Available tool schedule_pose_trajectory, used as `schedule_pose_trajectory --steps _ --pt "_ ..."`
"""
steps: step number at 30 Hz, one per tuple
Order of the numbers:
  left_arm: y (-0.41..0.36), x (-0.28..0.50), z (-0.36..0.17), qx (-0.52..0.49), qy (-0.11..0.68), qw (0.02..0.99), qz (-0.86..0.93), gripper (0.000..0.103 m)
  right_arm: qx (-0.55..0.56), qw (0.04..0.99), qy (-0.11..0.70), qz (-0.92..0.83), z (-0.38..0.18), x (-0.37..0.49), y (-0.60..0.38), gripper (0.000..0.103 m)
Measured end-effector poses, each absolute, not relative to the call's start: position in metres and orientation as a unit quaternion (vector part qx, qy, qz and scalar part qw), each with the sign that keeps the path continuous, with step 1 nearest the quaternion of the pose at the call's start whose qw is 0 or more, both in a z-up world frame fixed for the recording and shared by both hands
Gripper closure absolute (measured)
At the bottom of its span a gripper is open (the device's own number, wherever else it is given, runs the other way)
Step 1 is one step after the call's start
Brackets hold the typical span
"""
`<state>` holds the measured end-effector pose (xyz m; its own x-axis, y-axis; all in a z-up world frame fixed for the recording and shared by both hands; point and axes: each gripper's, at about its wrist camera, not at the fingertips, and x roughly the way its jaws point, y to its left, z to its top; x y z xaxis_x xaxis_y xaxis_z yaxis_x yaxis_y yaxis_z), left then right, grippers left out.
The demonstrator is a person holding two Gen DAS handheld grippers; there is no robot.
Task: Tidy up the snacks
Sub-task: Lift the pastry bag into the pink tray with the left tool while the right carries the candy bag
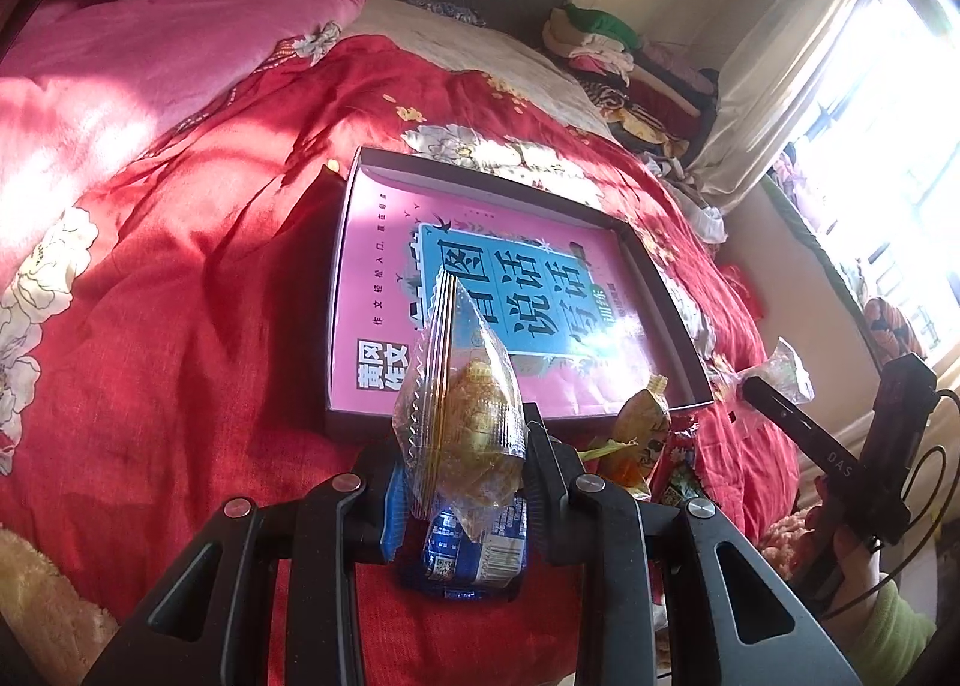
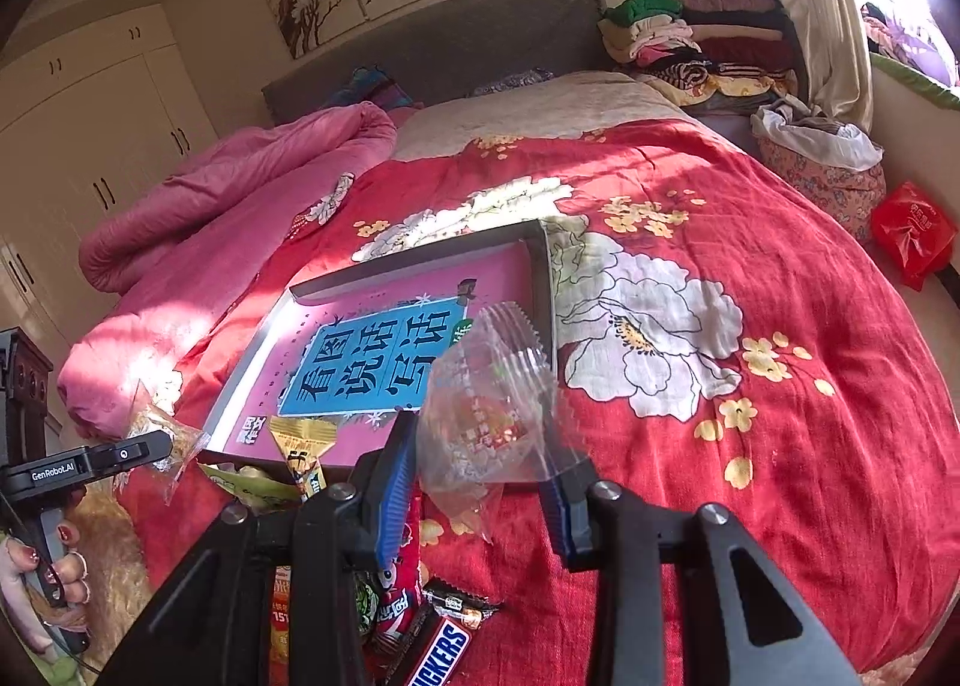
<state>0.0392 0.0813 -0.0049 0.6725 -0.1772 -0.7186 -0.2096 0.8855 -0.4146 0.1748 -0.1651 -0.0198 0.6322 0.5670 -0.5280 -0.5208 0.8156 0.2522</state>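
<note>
From the left wrist view, the left gripper (image 1: 465, 446) has its two fingers squeezed in on a see-through snack bag (image 1: 459, 404) with a yellow, crumbly cake inside. The bag stands up between the fingers, just in front of the near edge of the dark tray (image 1: 345, 278) that lies on the red bed cover (image 1: 180, 296). A pink book (image 1: 480, 290) lies flat in the tray. Under the gripper sits a blue packet (image 1: 474, 551), and a yellow snack (image 1: 642, 434) lies just beside the tray's near corner. From the right wrist view, the right gripper (image 2: 480, 482) has its fingers partly closed, pinching a clear crinkly bag (image 2: 486, 410) with something red and orange inside. This bag hangs over the tray's near edge. Below lie more snacks: a Snickers bar (image 2: 441, 653), a red packet (image 2: 399, 596) and a yellow triangle snack (image 2: 303, 446) leaning on the tray edge. Both bags look very light, soft and a bit slippery. The cake could crumble if squeezed hard. I think it is best to hold each bag by the flat sealed edge, not the puffy middle, and to set them down gently in the tray.
</note>
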Motion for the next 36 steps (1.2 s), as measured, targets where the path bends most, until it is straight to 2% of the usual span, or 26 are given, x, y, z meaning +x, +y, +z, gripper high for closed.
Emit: schedule_pose_trajectory --steps 36 --pt "0.082 0.101 -0.033 -0.203 0.425 0.882 0.022 0.071 0.014 0.888 0.329 0.320 -0.036 0.222 -0.128 0.065"
